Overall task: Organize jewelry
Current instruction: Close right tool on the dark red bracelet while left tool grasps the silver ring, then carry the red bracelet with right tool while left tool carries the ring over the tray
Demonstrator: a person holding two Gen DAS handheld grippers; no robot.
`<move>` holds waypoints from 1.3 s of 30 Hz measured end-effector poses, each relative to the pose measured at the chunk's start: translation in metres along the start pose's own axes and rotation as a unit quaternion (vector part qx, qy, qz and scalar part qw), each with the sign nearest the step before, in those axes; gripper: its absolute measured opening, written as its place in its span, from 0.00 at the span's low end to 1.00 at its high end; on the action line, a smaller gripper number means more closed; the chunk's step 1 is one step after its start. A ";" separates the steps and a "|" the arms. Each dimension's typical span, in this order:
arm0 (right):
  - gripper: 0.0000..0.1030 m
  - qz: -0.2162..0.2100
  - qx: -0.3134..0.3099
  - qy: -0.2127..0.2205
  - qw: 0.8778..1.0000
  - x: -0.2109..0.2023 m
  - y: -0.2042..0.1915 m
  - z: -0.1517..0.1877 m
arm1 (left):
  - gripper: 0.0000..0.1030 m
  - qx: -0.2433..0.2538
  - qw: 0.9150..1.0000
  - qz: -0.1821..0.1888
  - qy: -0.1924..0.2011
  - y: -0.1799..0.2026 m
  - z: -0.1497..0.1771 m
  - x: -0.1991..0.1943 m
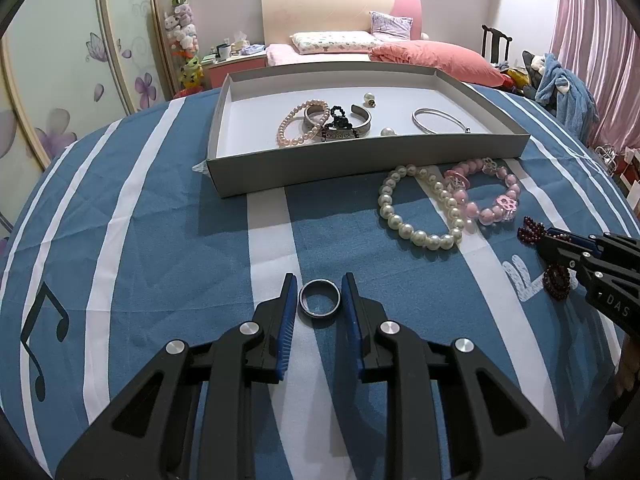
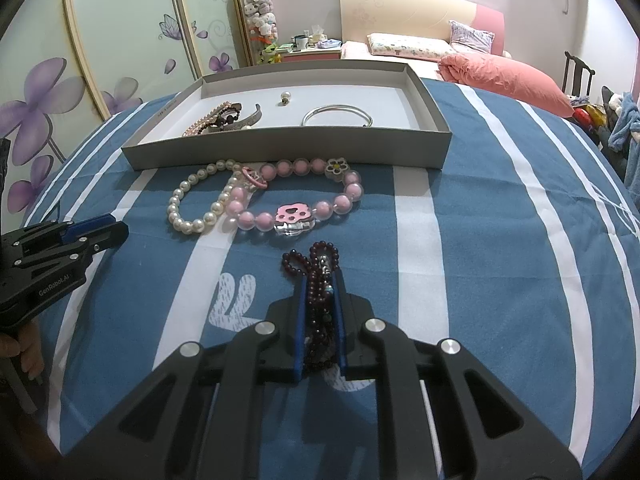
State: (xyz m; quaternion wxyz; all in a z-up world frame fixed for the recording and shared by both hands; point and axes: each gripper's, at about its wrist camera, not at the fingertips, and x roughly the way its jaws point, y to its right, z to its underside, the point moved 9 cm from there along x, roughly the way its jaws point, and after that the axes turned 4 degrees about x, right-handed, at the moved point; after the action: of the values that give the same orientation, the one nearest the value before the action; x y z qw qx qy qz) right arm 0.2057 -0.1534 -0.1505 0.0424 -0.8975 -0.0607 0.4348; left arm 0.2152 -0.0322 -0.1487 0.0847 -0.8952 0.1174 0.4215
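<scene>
A grey tray [image 1: 224, 136] [image 2: 280, 148] on the blue striped cloth holds several bracelets, a silver bangle [image 1: 434, 120] and pearls. My left gripper [image 1: 319, 286] is open, its fingers on either side of a dark metal ring [image 1: 319, 302] that lies on the cloth. My right gripper [image 2: 320, 280] is shut on a dark red bead bracelet [image 2: 318, 280], also seen in the left wrist view [image 1: 556, 276]. A white pearl bracelet [image 1: 420, 208] [image 2: 196, 204] and a pink bead bracelet [image 1: 488, 196] [image 2: 296, 196] lie in front of the tray.
The cloth-covered table [image 1: 140, 240] drops off at its rounded edges. A bed [image 1: 360, 48], a wardrobe [image 1: 60, 80] and a chair with clothes [image 1: 560, 88] stand behind it.
</scene>
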 end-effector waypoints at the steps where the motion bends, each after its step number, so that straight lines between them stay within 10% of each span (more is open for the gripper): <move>1: 0.13 0.000 0.001 0.000 1.000 0.000 0.000 0.000 | 0.22 0.000 1.000 -0.001 0.000 0.000 0.000 0.000; 39: 0.08 -0.036 0.052 0.105 0.992 -0.054 -0.008 -0.034 | 0.22 -0.028 0.994 -0.023 0.100 -0.005 -0.018 -0.051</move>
State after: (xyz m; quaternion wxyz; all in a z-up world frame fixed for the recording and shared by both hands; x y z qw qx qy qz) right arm 0.1984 -0.1543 -0.0866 0.1105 -0.9321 -0.0655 0.3387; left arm 0.1986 -0.0244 -0.0975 0.0571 -0.9372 0.0932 0.3313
